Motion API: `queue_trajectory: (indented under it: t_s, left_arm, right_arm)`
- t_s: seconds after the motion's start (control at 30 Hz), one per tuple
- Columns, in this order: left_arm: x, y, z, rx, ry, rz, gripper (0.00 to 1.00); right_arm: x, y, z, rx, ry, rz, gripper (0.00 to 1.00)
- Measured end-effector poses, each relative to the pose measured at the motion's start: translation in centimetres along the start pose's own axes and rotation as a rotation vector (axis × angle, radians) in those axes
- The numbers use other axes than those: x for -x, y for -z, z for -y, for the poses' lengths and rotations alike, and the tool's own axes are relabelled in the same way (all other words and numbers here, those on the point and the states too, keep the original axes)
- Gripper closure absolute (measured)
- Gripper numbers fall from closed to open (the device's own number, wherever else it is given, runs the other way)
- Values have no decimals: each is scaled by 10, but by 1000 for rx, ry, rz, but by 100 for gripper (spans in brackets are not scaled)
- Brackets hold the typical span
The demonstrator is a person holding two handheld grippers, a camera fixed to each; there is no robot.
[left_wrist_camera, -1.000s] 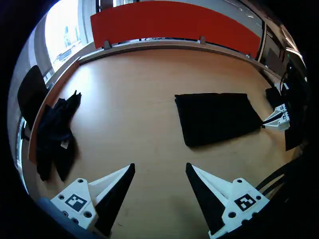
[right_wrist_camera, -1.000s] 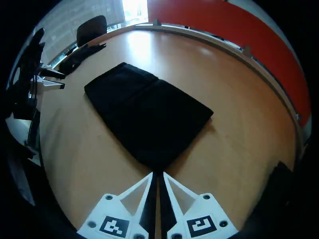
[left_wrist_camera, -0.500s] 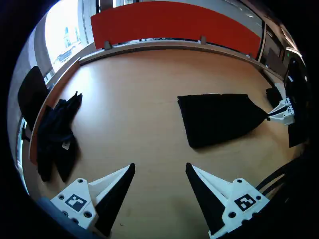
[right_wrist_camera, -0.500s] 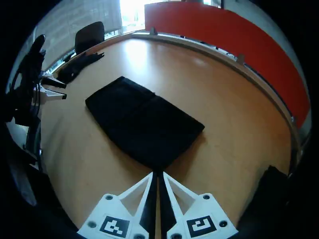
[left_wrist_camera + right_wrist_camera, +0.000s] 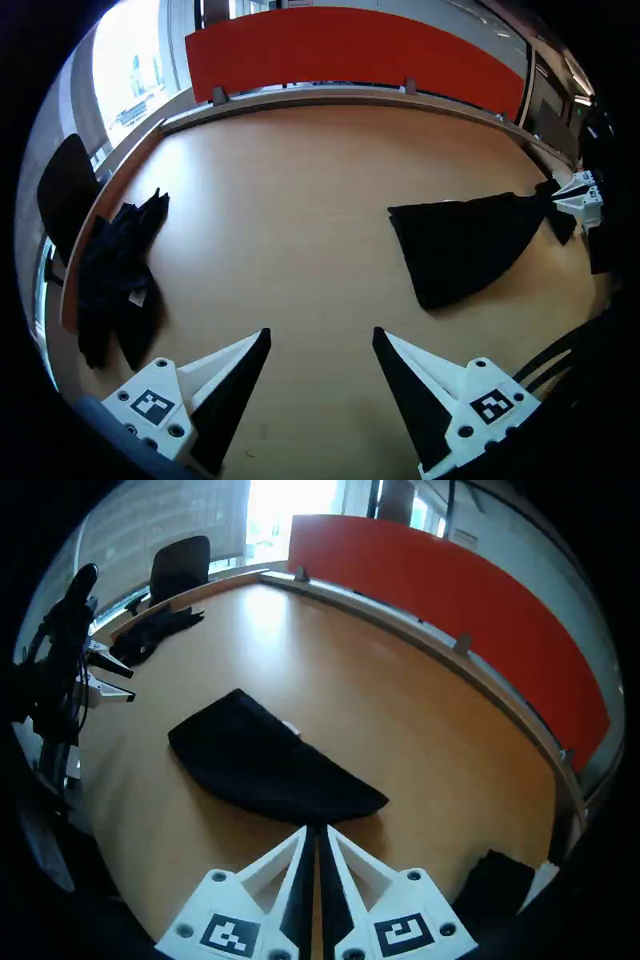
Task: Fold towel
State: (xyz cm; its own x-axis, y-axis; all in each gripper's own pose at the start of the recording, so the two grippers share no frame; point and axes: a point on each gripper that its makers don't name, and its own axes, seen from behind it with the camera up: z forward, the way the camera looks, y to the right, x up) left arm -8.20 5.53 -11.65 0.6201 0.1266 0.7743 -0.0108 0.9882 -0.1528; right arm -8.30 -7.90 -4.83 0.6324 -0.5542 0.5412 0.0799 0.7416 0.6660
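A black towel (image 5: 472,240) lies on the wooden table (image 5: 304,200), drawn up to a point at one corner. In the left gripper view, my right gripper (image 5: 580,200) at the far right pinches that corner, lifted off the table. In the right gripper view, my right gripper (image 5: 317,836) is shut on the corner of the towel (image 5: 256,764), which spreads away from the fingertips. My left gripper (image 5: 320,356) hovers open over bare wood, well left of the towel, holding nothing. It appears as my left gripper (image 5: 108,680) at the left of the right gripper view, fingers apart.
A heap of dark clothes (image 5: 116,272) lies near the table's left edge, with a black chair (image 5: 64,192) behind it. A red divider (image 5: 352,48) runs along the far edge. A dark object (image 5: 496,884) sits on the table by my right gripper.
My right gripper has risen and pulled back with the towel corner, dragging the towel across the table and bunching it into a wedge. My left gripper has stayed put, open.
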Motion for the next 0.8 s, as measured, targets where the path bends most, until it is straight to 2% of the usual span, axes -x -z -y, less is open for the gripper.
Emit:
queue_trajectory:
  t_s: [0.47,0.8]
  left_arm:
    - [-6,2,-4,-2,-2,-12,6]
    - [-7,2,-4,-5,-4,-13,6]
  right_arm:
    - [-33,31,-25,59,51,-63,95]
    - [-35,46,-38,89,64,-71,95]
